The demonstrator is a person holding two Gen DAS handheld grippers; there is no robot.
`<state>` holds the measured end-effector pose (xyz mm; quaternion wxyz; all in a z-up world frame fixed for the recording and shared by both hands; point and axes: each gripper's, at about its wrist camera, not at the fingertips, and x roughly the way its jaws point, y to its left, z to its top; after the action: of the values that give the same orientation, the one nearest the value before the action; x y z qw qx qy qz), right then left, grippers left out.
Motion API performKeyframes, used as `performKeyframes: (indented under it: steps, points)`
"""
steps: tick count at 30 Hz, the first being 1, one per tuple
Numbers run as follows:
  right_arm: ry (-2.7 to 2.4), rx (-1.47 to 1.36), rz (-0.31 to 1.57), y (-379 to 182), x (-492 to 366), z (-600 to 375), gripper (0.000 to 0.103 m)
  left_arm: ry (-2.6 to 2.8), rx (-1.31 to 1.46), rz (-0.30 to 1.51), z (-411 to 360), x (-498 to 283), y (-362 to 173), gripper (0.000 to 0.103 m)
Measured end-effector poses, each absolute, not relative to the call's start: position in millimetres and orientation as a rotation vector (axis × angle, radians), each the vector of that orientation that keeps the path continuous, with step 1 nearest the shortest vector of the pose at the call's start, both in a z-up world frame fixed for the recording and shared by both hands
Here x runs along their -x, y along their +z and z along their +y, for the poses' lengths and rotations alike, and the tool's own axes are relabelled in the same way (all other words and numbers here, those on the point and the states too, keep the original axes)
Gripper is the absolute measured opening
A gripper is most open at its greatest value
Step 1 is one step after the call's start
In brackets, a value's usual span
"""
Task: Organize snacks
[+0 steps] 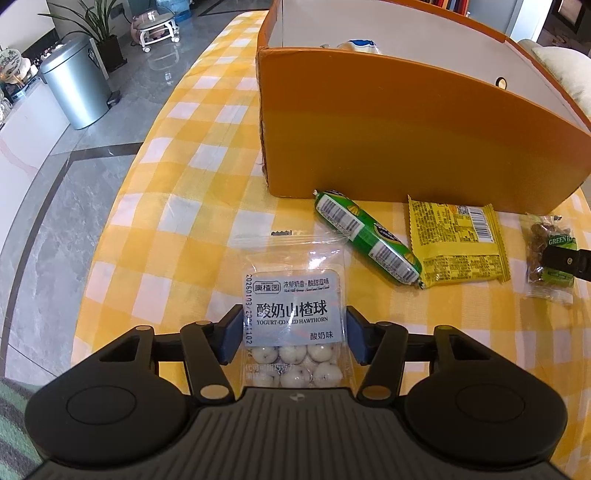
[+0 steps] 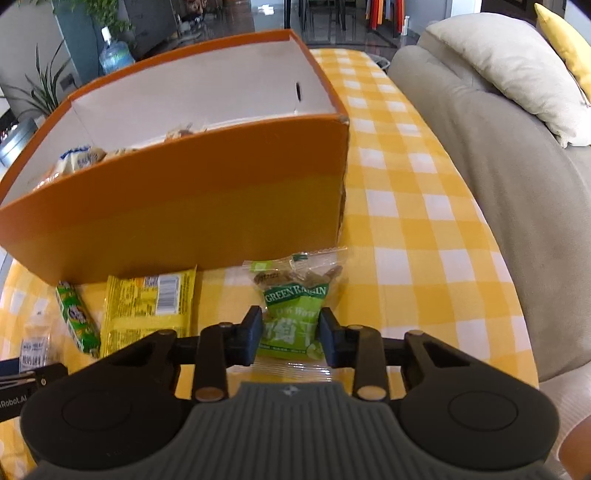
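An orange box (image 1: 388,136) with a white inside stands on the yellow checked tablecloth; it also shows in the right wrist view (image 2: 177,218) with a few snack packs inside. My left gripper (image 1: 291,334) is open, its fingers on either side of a clear yogurt-coated hawthorn ball packet (image 1: 291,314) lying on the cloth. My right gripper (image 2: 290,334) has its fingers against both sides of a green raisin packet (image 2: 295,314), which also shows at the right of the left wrist view (image 1: 550,254). A green sausage stick (image 1: 365,236) and a yellow packet (image 1: 456,243) lie before the box.
A grey sofa (image 2: 498,177) with cushions runs along the table's right side. A metal bin (image 1: 74,81) and a plant (image 1: 99,33) stand on the tiled floor to the left. The tablecloth (image 2: 413,221) stretches right of the box.
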<state>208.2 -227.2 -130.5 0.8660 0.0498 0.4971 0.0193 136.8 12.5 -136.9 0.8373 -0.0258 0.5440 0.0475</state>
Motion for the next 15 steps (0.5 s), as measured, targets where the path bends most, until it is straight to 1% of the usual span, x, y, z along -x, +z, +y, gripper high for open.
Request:
performKeyframes:
  steps: [8, 9, 10, 15]
  points:
    - [0.049, -0.125, 1.101, -124, -195, -225, 0.025, 0.069, 0.082, 1.143, 5, -117, -123, 0.063]
    - [0.056, -0.128, 1.110, -123, -193, -224, 0.018, 0.064, 0.089, 1.140, 5, -116, -120, 0.063]
    - [0.057, -0.126, 1.115, -121, -190, -223, 0.015, 0.059, 0.097, 1.134, 4, -114, -116, 0.063]
    - [0.098, -0.114, 1.103, -105, -177, -217, 0.012, 0.036, 0.124, 1.095, 1, -109, -96, 0.063]
